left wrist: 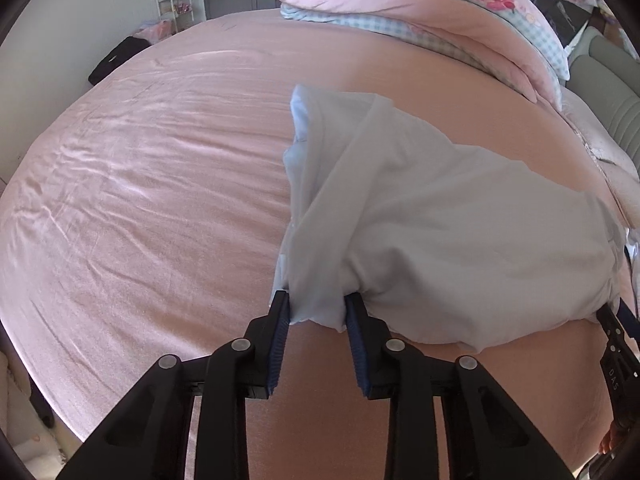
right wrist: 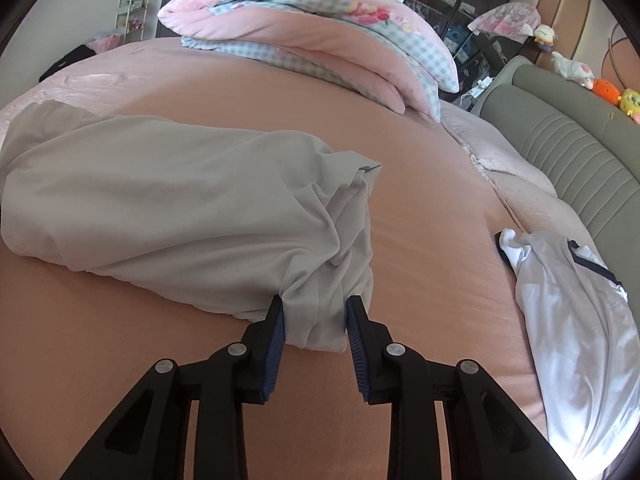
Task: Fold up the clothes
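A pale grey-white garment [left wrist: 440, 216] lies bunched on the pink bed sheet [left wrist: 140, 184]. My left gripper [left wrist: 316, 304] is shut on a gathered fold at the garment's near left edge, blue pads pressing the cloth from both sides. In the right wrist view the same garment [right wrist: 180, 200] spreads to the left, and my right gripper [right wrist: 315, 308] is shut on a bunched fold at its near right end. The right gripper's fingers [left wrist: 616, 320] show at the far right edge of the left wrist view, under the cloth.
A folded pink and blue-checked quilt [right wrist: 320, 40] lies at the far side of the bed. A second white garment with dark trim [right wrist: 568, 312] rests at the right, by the grey padded headboard [right wrist: 568, 128]. Shelves and a dark cabinet stand beyond.
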The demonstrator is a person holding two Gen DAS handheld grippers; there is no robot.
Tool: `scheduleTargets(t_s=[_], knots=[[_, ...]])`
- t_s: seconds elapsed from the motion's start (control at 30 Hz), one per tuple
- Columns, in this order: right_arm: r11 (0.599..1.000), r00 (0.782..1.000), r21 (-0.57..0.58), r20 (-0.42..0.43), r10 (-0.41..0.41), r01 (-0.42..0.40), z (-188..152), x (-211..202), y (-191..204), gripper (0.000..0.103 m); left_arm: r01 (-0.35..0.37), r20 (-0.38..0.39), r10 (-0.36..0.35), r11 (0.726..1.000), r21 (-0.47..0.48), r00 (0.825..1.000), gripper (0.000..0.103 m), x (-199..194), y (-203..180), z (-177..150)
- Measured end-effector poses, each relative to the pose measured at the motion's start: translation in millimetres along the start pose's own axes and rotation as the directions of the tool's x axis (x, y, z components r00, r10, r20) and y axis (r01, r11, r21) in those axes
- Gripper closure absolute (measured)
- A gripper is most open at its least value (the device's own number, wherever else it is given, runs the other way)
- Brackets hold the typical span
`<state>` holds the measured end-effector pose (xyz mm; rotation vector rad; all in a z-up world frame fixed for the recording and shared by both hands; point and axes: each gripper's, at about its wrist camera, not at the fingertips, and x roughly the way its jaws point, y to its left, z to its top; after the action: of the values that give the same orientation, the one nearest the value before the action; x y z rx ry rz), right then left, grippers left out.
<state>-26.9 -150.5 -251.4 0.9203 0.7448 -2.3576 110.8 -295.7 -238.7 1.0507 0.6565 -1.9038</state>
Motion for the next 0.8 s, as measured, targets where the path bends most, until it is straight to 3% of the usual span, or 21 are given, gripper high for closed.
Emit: scheduleTargets(t_s=[0.13,0.33,0.43,0.53,0.63,0.8], knots=[[1.000,1.000,-0.008,-0.002,-0.022,0.022,0,2,-1,0.075,0.048,-0.033,-0.050,0.997,-0.059,0.998,0.078,6,17,5],[0.998,0.997,0.024,-0.049,-0.065,0.066,-1,6,-11,0.075,-0.030,0.005,0.030,0.999,0.019,1.000,0.078,2,8,6],[0.997,0.995,-0.006,-0.064,-0.078,0.077,-5,12,-8,0.075,-0.034,-0.011,0.034,0.999,0.016,0.999,0.078,5,7,7],[0.994,0.994,-0.042,-0.049,-0.101,0.099,-8,11,-3,0.075,0.025,-0.025,-0.026,0.999,-0.043,0.999,0.077,4,20,8],[0.997,0.996,-0.038,-0.063,-0.069,0.066,-8,12,-6,0.075,0.097,-0.055,-0.104,0.988,-0.118,0.993,0.077,3,36,10],[0.999,0.994,-0.006,-0.102,0.039,-0.040,-6,11,-19,0.071,0.231,-0.105,-0.260,0.946,-0.230,0.960,0.076,-3,55,18]])
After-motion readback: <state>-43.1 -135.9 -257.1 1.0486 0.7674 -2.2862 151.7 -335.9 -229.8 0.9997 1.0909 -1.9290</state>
